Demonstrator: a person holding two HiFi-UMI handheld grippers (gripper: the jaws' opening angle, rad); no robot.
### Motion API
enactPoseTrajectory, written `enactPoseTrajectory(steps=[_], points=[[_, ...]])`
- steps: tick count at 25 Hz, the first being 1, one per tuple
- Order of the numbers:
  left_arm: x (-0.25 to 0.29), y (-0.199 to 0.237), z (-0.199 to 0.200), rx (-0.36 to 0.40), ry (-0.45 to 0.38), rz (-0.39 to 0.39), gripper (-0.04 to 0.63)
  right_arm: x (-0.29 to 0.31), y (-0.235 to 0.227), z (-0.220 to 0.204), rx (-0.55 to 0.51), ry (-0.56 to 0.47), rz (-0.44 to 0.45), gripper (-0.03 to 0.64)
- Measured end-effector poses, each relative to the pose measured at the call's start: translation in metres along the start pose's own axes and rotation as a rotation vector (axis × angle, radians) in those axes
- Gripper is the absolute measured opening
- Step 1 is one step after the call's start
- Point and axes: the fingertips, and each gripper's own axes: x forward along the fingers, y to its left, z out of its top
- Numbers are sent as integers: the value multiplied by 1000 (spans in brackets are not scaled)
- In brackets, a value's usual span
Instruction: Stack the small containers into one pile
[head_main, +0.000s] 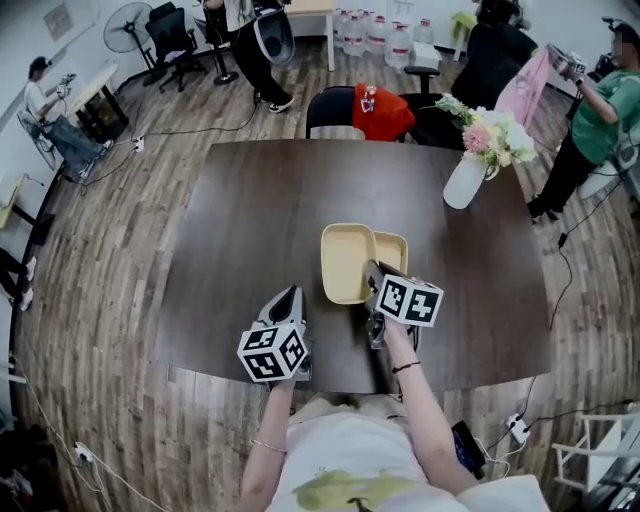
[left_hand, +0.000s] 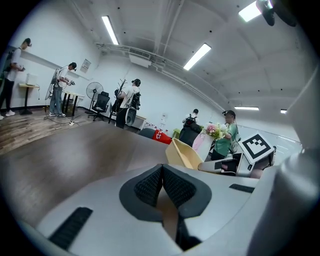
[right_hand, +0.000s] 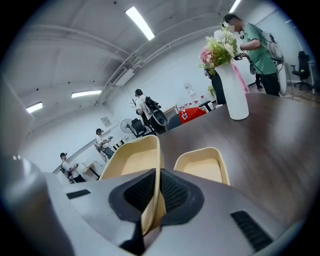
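Two beige containers are on the dark table (head_main: 240, 230). The larger container (head_main: 347, 262) is at the middle, and in the head view its right side overlaps the smaller container (head_main: 394, 250). My right gripper (head_main: 374, 276) is shut on the larger container's near rim (right_hand: 155, 200), which runs between the pads. The larger container (right_hand: 132, 157) looks tilted, with the smaller container (right_hand: 202, 165) beside it on the right. My left gripper (head_main: 290, 297) hovers near the table's front edge, left of the containers, with its jaws shut (left_hand: 162, 184) on nothing. It sees the larger container (left_hand: 182, 154) ahead to the right.
A white vase of flowers (head_main: 468, 172) stands at the table's far right. A black chair with a red item (head_main: 378, 110) sits behind the far edge. Several people stand or sit around the room. The table's front edge is close to my body.
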Motion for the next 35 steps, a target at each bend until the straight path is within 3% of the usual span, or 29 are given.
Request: enactPoseTrajectory(steps=[18,35], points=[[49,-51,-7,47,71,-100,25,-9,-83,18,118,-33,-185,38],[61,-53,-21,44,122,-118,25,-2,-108,-4,117,33,-311,38]])
